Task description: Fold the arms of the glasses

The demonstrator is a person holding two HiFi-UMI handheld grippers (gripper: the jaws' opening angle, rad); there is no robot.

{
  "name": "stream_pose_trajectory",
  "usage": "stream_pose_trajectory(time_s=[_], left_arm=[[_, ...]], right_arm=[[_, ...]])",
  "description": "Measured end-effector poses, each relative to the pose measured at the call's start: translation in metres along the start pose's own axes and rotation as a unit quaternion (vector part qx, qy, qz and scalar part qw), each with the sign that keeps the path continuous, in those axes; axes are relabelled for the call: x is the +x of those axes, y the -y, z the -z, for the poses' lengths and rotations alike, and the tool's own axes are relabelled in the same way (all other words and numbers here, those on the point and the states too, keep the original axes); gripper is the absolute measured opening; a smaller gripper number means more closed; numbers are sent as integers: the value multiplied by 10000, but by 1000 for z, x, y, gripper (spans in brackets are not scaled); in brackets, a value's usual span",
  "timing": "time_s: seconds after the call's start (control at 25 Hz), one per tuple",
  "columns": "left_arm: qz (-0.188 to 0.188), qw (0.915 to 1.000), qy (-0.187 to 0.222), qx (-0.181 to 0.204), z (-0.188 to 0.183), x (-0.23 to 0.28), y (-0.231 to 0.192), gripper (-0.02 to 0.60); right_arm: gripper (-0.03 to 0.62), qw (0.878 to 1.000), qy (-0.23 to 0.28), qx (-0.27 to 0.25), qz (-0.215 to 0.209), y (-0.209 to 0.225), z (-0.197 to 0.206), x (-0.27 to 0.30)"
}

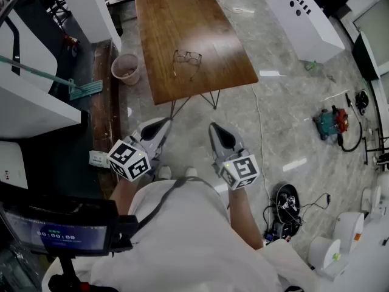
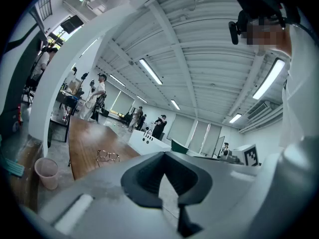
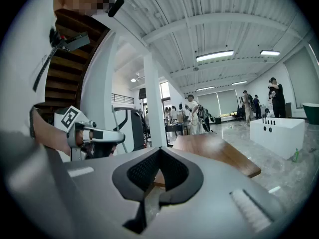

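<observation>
A pair of thin-rimmed glasses lies with its arms unfolded near the front of the brown wooden table. In the left gripper view the glasses look small and far off on the table. My left gripper and right gripper are held side by side close to my body, well short of the table, both shut and holding nothing. The left gripper points toward the table. The right gripper faces the table's near corner, and the glasses do not show in that view.
A pink waste bin stands on the floor at the table's left front corner, with a green mop beside it. A white cabinet is at the back right. Cables and tools litter the floor on the right. People stand in the far background.
</observation>
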State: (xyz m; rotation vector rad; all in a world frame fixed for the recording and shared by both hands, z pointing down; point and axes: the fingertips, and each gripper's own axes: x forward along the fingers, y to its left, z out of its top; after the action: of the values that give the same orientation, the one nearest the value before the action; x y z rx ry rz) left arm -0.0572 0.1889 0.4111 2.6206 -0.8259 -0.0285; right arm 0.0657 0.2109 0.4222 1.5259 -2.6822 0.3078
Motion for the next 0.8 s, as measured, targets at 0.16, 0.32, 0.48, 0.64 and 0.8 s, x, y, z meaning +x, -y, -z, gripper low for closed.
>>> stream_pose_trajectory(time_s=[0.16,0.32,0.48,0.64,0.8], left_arm=[[21,10000,8,0,3,-2,-1,5],[22,10000,6,-11,1,-8,-3,5],[22,10000,31,-49,1,-15,-7,5],[24,9999,52,-102,-1,-22,-16,5],[79,9999,30,-116,0,-30,-25,5]], right_arm=[[8,10000,16,-7,8,-3,3,1],[8,10000,-6,34,76,-5,3,1],[9,9998,26,148,153,-6,3,1],[9,9995,85,242,191,-10,0,5],[9,9991,86,334,229,-18,2,10]])
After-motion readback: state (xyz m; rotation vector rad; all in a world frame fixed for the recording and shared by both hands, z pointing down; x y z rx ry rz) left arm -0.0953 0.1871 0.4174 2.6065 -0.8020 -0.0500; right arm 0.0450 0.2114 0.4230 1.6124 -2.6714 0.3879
